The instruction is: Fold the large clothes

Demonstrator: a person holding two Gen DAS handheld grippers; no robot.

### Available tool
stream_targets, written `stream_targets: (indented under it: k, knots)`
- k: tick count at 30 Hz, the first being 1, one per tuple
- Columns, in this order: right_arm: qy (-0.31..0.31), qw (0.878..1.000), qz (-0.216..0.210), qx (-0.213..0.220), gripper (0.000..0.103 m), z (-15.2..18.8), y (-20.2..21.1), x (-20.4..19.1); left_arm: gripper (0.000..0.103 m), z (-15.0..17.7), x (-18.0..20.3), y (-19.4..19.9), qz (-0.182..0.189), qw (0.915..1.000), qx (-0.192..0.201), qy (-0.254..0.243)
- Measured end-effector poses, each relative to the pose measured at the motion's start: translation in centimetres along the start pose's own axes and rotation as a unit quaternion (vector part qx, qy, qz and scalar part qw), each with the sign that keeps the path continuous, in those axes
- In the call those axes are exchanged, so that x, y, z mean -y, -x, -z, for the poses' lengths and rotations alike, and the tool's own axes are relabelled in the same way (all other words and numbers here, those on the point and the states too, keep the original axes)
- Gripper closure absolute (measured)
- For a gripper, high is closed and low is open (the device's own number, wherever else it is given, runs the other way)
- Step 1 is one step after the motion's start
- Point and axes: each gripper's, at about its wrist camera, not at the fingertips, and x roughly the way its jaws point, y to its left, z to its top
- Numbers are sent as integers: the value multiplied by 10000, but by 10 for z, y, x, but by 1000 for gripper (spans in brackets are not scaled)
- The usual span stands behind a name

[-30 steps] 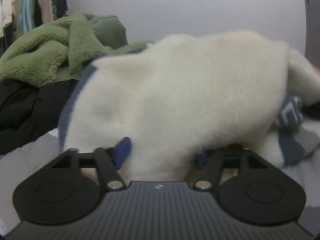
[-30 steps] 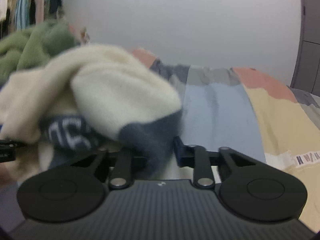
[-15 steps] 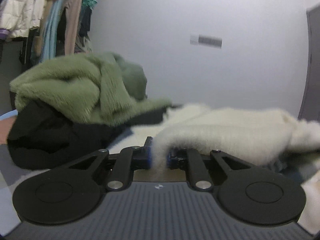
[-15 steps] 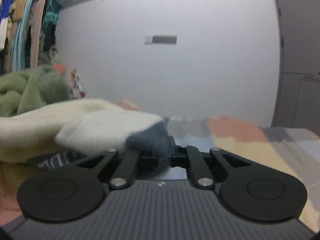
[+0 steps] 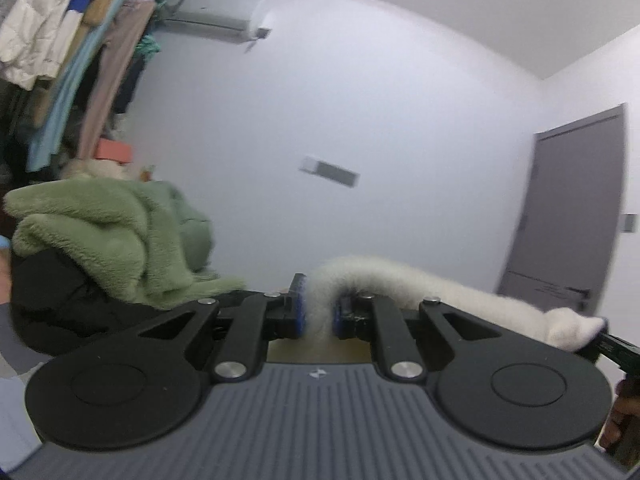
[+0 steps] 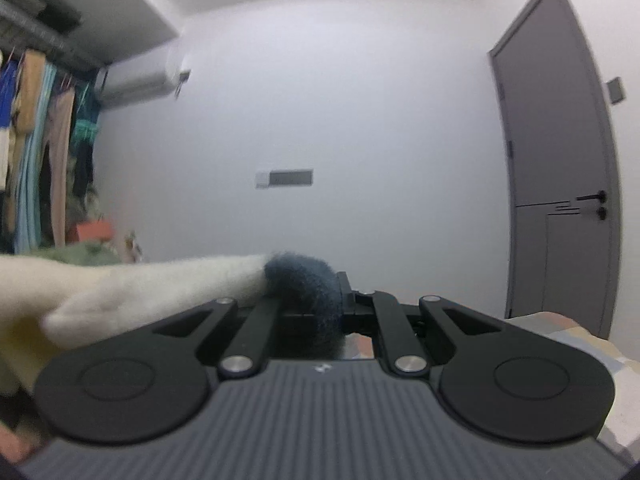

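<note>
White walls fill both views, with a grey door [image 6: 560, 184] on the right, a wall-mounted air conditioner [image 5: 216, 16] high on the left and a rail of hanging clothes [image 5: 68, 52] beside it. Below the rail, a green fleece garment [image 5: 108, 236] lies heaped on a black garment [image 5: 68, 300].

The left tool [image 5: 319, 312] is closed on a fold of the cream fleece garment [image 5: 460, 300]; the pile bulges up between its blue pads [image 5: 298, 312], and the cloth runs off to the right as a taut band, ending at the tip of the other tool at the frame edge.

The right tool [image 6: 344, 312] is clamped on the dark blue cuff [image 6: 308, 284] of the same garment, whose cream part stretches away to the left in that view. So the garment is held up between the two tools, lifted clear of the bed. A patch of the patchwork bedspread [image 6: 560, 328] shows low on the right, below the right tool.
</note>
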Motion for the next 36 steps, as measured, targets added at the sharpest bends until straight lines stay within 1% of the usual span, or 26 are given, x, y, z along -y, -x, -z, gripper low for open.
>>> stream_targets:
  k: [1,3,4,5,6,8,9,10,11,12,13,15,16,18,19,21,22,24,25,26,27,29,31,32,35,36]
  knots:
    - [-62,10000,64,43,94,-1,12,8,88,0,5,15,112,9999,-5,-25]
    - [-116,9998,173,48,94,2,30,18,88,7,9,30,343,9992,-185,-21]
    - [-102,9997,222,-11,94,4,35,22,88,12,10,35,419,9986,-315,11]
    - [-101,9995,241,-186,94,10,36,29,88,18,9,35,478,9976,-493,72]
    - [-120,9989,219,-401,93,14,35,35,88,27,8,31,496,9960,-731,133]
    - [-266,9921,105,-1219,93,32,13,49,87,41,5,18,413,9921,-1162,244]
    - [-397,9831,-29,-1788,93,44,-6,56,87,50,3,9,346,9886,-1429,319]
    - [-520,9749,-99,-2163,93,57,-20,61,87,59,0,-1,274,9853,-1642,373]
    - [-664,9635,-102,-2590,93,74,-38,67,87,69,-1,-10,132,9814,-1872,416]
    - [-632,9569,-88,-2834,92,85,-49,69,87,78,-6,-19,-12,9774,-2064,458]
    - [-444,9519,-49,-3030,92,96,-61,67,87,86,-10,-26,-129,9732,-2229,546]
    - [-59,9439,25,-3301,92,118,-78,63,87,102,-23,-38,-249,9646,-2475,872]
    - [-17,9397,-12,-3420,92,128,-85,63,87,108,-31,-46,-326,9591,-2624,1015]
    - [-42,9319,-54,-3626,91,143,-97,61,87,118,-38,-53,-421,9512,-2844,1121]
    - [-59,9288,-53,-3706,91,144,-99,63,87,118,-42,-61,-446,9493,-2888,1154]
    - [-88,9238,-69,-3826,91,154,-105,65,86,120,-48,-65,-469,9471,-2922,1239]
    - [-107,9234,-67,-3835,91,156,-107,64,85,118,-49,-67,-480,9474,-2913,1232]
    - [-139,9251,-22,-3796,90,146,-102,61,80,115,-46,-61,-507,9495,-2878,1142]
    - [-161,9263,9,-3764,90,142,-94,64,68,113,-45,-60,-561,9500,-2866,1108]
    - [-194,9275,39,-3733,90,139,-92,64,50,111,-43,-55,-639,9502,-2852,1085]
    - [-207,9288,84,-3700,87,131,-77,62,46,108,-42,-49,-700,9517,-2793,1063]
    - [-104,9308,199,-3649,80,123,-62,59,40,103,-43,-48,-733,9537,-2731,1027]
    - [12,9342,235,-3559,66,115,-53,56,36,97,-37,-40,-826,9545,-2704,951]
    - [-5,9356,236,-3522,62,112,-49,55,34,93,-34,-34,-807,9563,-2663,900]
    - [-290,9378,208,-3455,45,103,-35,57,30,82,-22,-17,-794,9620,-2530,647]
    - [-396,9381,232,-3432,35,100,-30,57,29,79,-19,-12,-787,9642,-2462,599]
